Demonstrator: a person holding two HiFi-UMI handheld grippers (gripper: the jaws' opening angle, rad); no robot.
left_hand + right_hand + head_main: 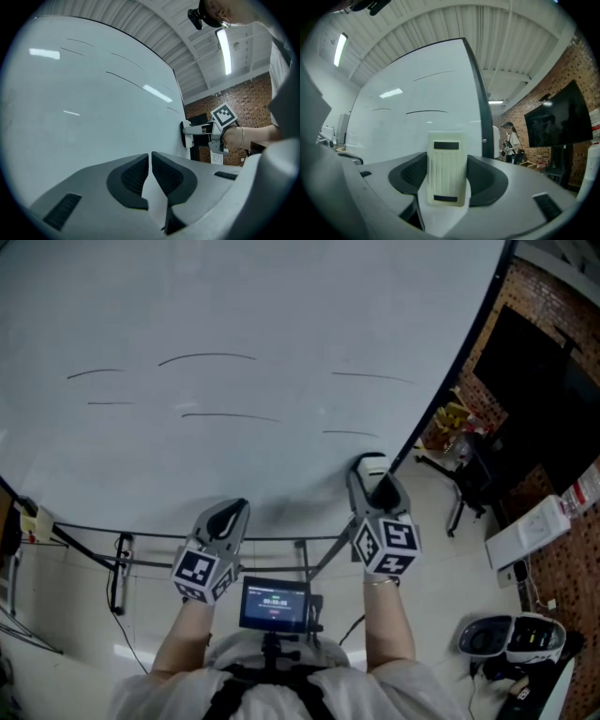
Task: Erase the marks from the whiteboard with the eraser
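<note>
The whiteboard [234,306] fills the head view and carries several thin black line marks, such as one at upper middle [206,357] and one lower down [230,415]. My right gripper [371,472] is shut on a white eraser [372,463], held at the board's lower right, just under a short mark [349,433]. In the right gripper view the eraser [446,173] stands upright between the jaws, with marks [426,111] above it. My left gripper [232,512] hangs below the board's bottom edge, shut with nothing in it [150,158]. The left gripper view shows the eraser [183,134] against the board.
The board's metal stand [122,563] runs under its bottom edge. To the right are a brick wall with a black screen [539,399], a black chair base [469,479], yellow items [453,416] and a white helmet-like object [511,638]. A person [513,140] stands beyond the board.
</note>
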